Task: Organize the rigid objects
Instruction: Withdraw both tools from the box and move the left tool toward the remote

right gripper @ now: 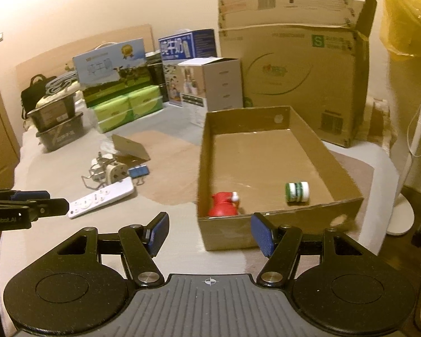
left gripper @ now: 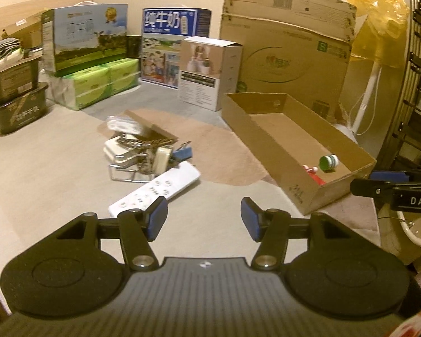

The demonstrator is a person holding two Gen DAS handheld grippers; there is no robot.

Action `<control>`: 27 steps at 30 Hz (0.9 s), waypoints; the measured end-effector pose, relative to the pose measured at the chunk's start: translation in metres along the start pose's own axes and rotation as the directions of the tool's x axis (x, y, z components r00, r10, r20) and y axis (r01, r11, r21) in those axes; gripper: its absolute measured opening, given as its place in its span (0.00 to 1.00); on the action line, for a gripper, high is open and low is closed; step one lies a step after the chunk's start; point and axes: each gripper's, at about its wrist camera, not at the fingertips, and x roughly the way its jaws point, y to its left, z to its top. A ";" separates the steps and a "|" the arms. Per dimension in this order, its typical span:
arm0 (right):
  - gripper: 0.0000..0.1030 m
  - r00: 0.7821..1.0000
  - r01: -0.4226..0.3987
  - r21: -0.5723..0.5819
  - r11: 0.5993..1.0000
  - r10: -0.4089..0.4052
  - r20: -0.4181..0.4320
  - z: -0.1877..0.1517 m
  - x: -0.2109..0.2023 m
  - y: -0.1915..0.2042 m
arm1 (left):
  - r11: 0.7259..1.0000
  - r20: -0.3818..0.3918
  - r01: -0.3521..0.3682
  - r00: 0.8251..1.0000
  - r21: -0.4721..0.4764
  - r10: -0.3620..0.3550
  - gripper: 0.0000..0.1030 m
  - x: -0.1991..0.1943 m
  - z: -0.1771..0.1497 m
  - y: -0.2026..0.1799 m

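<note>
Jaws apart, short of box [right gripper: 227, 236] rim

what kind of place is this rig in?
Likely a room at home used for storage: milk cartons and a big shipping box stacked along the wall, a standing fan, a laptop bag.

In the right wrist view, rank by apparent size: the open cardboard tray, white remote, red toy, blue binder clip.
1. Open cardboard tray, clearly largest.
2. White remote.
3. Red toy, close to the remote in area and nearer the camera; unsure.
4. Blue binder clip, smallest.
</note>
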 end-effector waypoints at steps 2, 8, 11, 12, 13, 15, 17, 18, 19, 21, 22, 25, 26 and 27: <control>0.63 1.000 -0.009 -0.008 1.000 0.009 -0.004 0.000 0.002 0.005 | 1.000 -0.003 -0.012 1.000 0.000 0.012 0.57 -0.001 -0.002 0.005; 0.63 0.999 -0.038 -0.029 0.999 0.038 -0.014 0.000 0.009 0.020 | 0.999 -0.011 -0.034 0.999 0.027 0.034 0.59 0.001 -0.005 0.020; 0.63 0.999 -0.050 -0.040 0.998 0.050 -0.017 0.001 0.013 0.026 | 0.997 -0.016 -0.037 0.999 0.061 0.038 0.62 0.005 -0.004 0.026; 0.63 0.998 -0.055 -0.044 0.998 0.054 -0.019 0.002 0.015 0.028 | 0.997 -0.018 -0.037 0.999 0.070 0.039 0.63 0.006 -0.003 0.027; 0.63 0.998 -0.060 -0.048 0.997 0.059 -0.021 0.003 0.018 0.031 | 0.996 -0.018 -0.038 0.999 0.079 0.039 0.64 0.008 -0.002 0.029; 0.63 0.998 -0.067 -0.055 0.996 0.066 -0.023 0.003 0.021 0.034 | 0.995 -0.019 -0.036 0.999 0.094 0.038 0.66 0.011 -0.001 0.033; 0.63 0.997 -0.076 -0.062 0.995 0.074 -0.026 0.004 0.026 0.038 | 0.993 -0.022 -0.035 0.999 0.111 0.038 0.68 0.015 0.000 0.038; 0.63 0.997 -0.080 -0.066 0.995 0.078 -0.028 0.004 0.028 0.040 | 0.992 -0.024 -0.031 0.999 0.122 0.034 0.69 0.017 0.001 0.040; 0.63 0.996 -0.084 -0.071 0.994 0.082 -0.031 0.005 0.031 0.042 | 0.990 -0.029 -0.026 0.999 0.136 0.031 0.70 0.020 0.001 0.042; 0.63 0.995 -0.092 -0.082 0.992 0.090 -0.035 0.005 0.037 0.046 | 0.984 -0.037 -0.019 0.999 0.175 0.026 0.70 0.026 0.001 0.045; 0.63 0.995 -0.098 -0.088 0.991 0.094 -0.038 0.006 0.040 0.049 | 0.982 -0.043 -0.012 0.999 0.191 0.021 0.70 0.029 0.001 0.047; 0.63 0.993 -0.112 -0.105 0.988 0.107 -0.049 0.006 0.050 0.054 | 0.973 -0.062 0.010 0.998 0.229 0.005 0.70 0.039 0.002 0.053; 0.63 0.993 -0.115 -0.109 0.987 0.110 -0.051 0.006 0.053 0.056 | 0.970 -0.069 0.017 0.998 0.244 -0.001 0.70 0.043 0.002 0.055; 0.63 0.992 -0.121 -0.115 0.986 0.115 -0.055 0.006 0.056 0.058 | 0.966 -0.075 0.025 0.997 0.259 -0.006 0.70 0.046 0.002 0.056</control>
